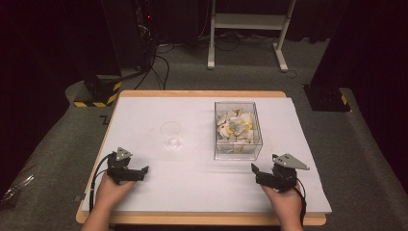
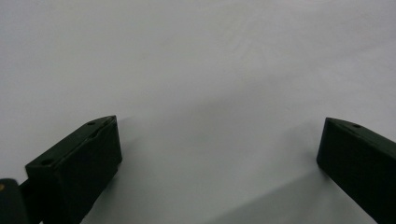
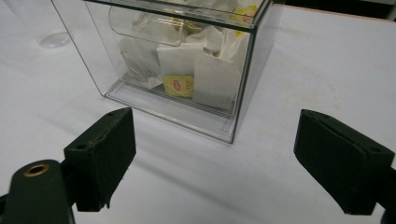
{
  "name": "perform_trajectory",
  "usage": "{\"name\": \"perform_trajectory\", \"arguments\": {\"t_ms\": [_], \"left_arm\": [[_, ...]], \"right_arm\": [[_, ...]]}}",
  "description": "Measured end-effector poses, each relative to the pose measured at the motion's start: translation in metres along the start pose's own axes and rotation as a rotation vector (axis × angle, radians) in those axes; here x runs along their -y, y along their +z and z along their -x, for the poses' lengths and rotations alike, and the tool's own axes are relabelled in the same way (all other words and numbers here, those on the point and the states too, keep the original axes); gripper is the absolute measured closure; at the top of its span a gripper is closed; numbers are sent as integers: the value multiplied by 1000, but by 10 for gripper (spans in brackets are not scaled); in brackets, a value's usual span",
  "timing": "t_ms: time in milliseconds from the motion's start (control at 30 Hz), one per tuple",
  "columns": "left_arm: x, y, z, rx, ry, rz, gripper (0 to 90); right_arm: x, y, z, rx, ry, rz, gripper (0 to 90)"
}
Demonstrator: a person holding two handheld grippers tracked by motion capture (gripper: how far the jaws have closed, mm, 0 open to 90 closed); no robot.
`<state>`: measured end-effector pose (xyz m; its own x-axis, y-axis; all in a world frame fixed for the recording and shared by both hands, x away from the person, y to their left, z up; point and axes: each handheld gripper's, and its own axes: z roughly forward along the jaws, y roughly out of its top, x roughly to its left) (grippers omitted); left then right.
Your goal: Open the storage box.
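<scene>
A clear plastic box [image 1: 238, 131] full of white and yellow tea bags stands right of the table's middle. An empty clear glass [image 1: 171, 134] stands to its left. My left gripper [image 1: 143, 172] rests near the front left with its jaws pointing right. In the left gripper view it [image 2: 219, 123] is open over the bare white sheet. My right gripper [image 1: 255, 171] sits near the front right, just in front of the box. In the right gripper view it [image 3: 215, 116] is open and faces the box [image 3: 173, 60], with nothing between its jaws.
A white sheet [image 1: 192, 187] covers the wooden table [image 1: 202, 220]. The glass's base [image 3: 53, 39] shows left of the box in the right gripper view. Beyond the table lie grey carpet, cables, a white desk frame [image 1: 248, 21] and black stands.
</scene>
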<state>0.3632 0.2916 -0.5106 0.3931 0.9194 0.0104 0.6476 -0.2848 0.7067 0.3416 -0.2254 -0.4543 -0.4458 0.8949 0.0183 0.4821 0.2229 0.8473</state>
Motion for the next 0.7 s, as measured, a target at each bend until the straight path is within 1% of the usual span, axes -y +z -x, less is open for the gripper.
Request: {"name": "perform_trajectory", "arguments": {"t_ms": [67,100,167,300,400,433,533,700], "left_arm": [[0,0,0,2,-2,-1,1],[0,0,0,2,-2,-1,1],[0,0,0,1,-2,-1,1],[0,0,0,1,-2,-2,1],[0,0,0,0,-2,-1,1],[0,0,0,-1,-1,0,1],[0,0,0,-1,-2,-1,1],[0,0,0,0,-1,-3,1]], "right_arm": [[-3,2,-4,-21,-5,-3,136],[-3,2,-4,-21,-5,-3,136],[-4,4,-8,-40,-15,-17,140],[-4,6,-12,-49,-28,-29,143],[-6,7,-14,-55,-26,-31,142],[-7,7,-15,-58,-27,-31,143],[-10,7,-17,-62,-20,-5,158],[-16,10,-20,-67,-22,9,173]]}}
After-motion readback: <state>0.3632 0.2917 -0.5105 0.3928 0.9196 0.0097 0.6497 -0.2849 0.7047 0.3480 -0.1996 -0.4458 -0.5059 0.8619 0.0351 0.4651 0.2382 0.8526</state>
